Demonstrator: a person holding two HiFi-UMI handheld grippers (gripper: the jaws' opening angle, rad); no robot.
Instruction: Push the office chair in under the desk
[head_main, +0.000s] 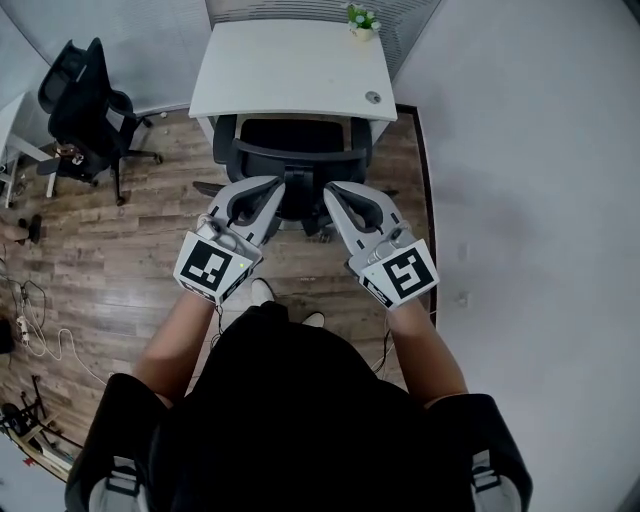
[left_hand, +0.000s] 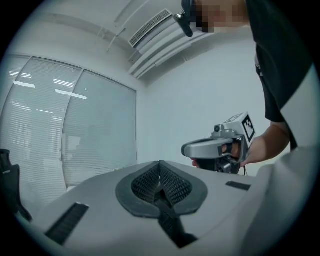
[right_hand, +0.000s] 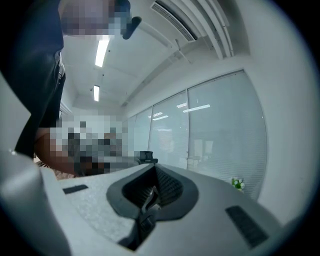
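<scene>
A black office chair (head_main: 291, 140) stands with its seat tucked under the white desk (head_main: 290, 70), its backrest at the desk's near edge. In the head view both grippers hover over the chair's rear, tips angled toward each other. My left gripper (head_main: 272, 186) is shut with nothing in it; in the left gripper view its pads (left_hand: 160, 176) meet, and the chair is out of sight. My right gripper (head_main: 331, 191) is shut too, holding nothing, and its own view shows the closed jaws (right_hand: 152, 182) against a glass wall. The left gripper view also catches the right gripper (left_hand: 220, 148) in the person's hand.
A second black office chair (head_main: 85, 100) stands at the left on the wood floor. A small potted plant (head_main: 361, 20) sits on the desk's far right corner. A white wall (head_main: 520, 150) runs along the right. Cables (head_main: 40, 335) lie at the lower left.
</scene>
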